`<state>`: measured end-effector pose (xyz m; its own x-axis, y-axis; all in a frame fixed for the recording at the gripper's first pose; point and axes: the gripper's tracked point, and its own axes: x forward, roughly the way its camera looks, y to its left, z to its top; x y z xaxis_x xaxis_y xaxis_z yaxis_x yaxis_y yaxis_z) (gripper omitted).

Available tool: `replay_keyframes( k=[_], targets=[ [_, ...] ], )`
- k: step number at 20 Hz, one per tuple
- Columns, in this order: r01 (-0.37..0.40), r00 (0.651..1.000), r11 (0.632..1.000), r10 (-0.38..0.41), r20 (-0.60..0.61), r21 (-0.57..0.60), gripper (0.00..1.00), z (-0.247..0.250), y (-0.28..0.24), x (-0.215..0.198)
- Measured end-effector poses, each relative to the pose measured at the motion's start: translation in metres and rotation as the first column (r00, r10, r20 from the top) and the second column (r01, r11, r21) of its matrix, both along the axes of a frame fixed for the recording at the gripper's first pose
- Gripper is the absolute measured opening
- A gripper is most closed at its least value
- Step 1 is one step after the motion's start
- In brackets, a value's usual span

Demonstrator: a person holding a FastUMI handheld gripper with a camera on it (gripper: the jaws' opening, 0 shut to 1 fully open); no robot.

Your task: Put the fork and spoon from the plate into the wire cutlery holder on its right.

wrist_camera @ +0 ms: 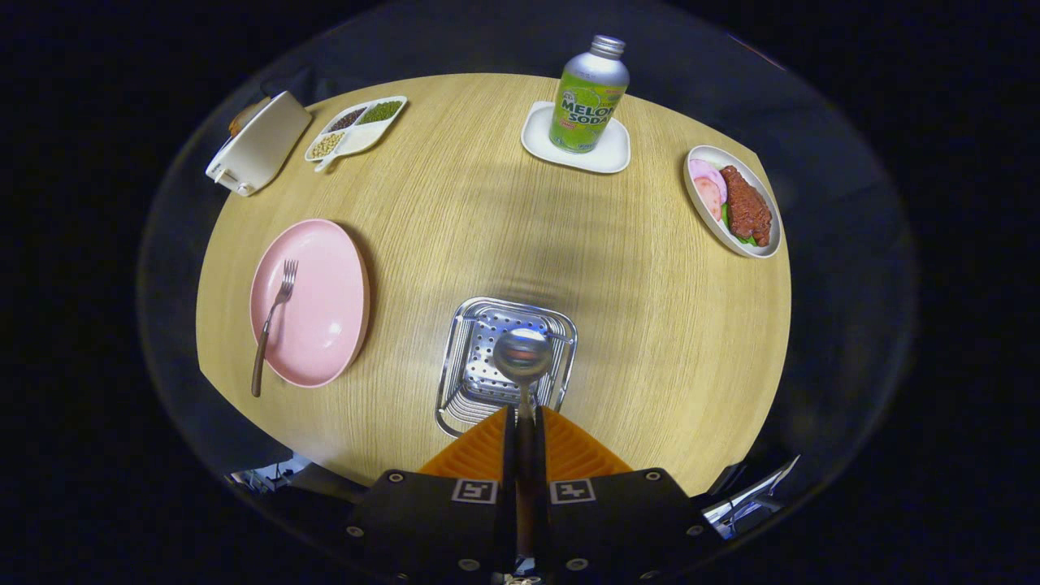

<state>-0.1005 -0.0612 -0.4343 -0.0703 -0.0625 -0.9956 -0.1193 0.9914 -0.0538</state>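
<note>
Spoon (523, 361) clamped by its handle between gripper (524, 422) fingers, both pressing on it, jaws nearly closed w/ just the handle's width between them. Bowl of spoon out ahead of the fingertips, hanging right over the open top of wire cutlery holder (505, 361). Gripper angled steeply down at the table (504, 219), pointing into the holder from above. Fork (272, 321) lying on pink plate (313, 302), tines away from gripper, handle end sticking out past the rim; plate to the left of holder, well apart. Farther back: soda bottle (587, 96) upright on white coaster (578, 146), oval dish w/ meat (733, 201) off right, divided snack tray (356, 127) & white toaster (258, 144) at far left
</note>
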Motion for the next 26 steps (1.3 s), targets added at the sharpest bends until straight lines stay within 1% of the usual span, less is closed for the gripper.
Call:
replay_keyframes(
  k=[4, 8, 11, 13, 15, 16, 20, 21, 23, 24, 25, 26],
  targets=[
    [0.054, 0.995, 0.997, -0.058, 0.082, 0.05, 0.1, 0.009, 0.011, 0.015],
    [0.105, 0.976, 0.986, -0.128, 0.177, 0.131, 0.11, 0.028, 0.035, 0.029],
    [0.156, 0.958, 0.96, -0.205, 0.201, 0.231, 0.14, 0.042, 0.064, 0.035],
    [0.165, 0.95, 0.949, -0.227, 0.216, 0.269, 0.14, 0.047, 0.081, 0.038],
    [0.157, 0.951, 0.948, -0.221, 0.218, 0.277, 0.18, 0.048, 0.095, 0.037],
    [0.157, 0.952, 0.946, -0.222, 0.213, 0.285, 0.23, 0.048, 0.104, 0.036],
    [0.184, 0.953, 0.919, -0.254, 0.166, 0.348, 0.34, 0.043, 0.146, 0.031],
    [0.188, 0.955, 0.912, -0.257, 0.15, 0.364, 0.34, 0.041, 0.157, 0.028],
    [0.18, 0.96, 0.912, -0.244, 0.134, 0.368, 0.35, 0.035, 0.176, 0.024],
    [0.171, 0.964, 0.916, -0.231, 0.129, 0.363, 0.42, 0.03, 0.184, 0.022],
    [0.164, 0.968, 0.917, -0.221, 0.122, 0.363, 0.46, 0.027, 0.195, 0.019],
    [0.16, 0.97, 0.916, -0.215, 0.112, 0.367, 0.53, 0.023, 0.206, 0.018]
  ],
)
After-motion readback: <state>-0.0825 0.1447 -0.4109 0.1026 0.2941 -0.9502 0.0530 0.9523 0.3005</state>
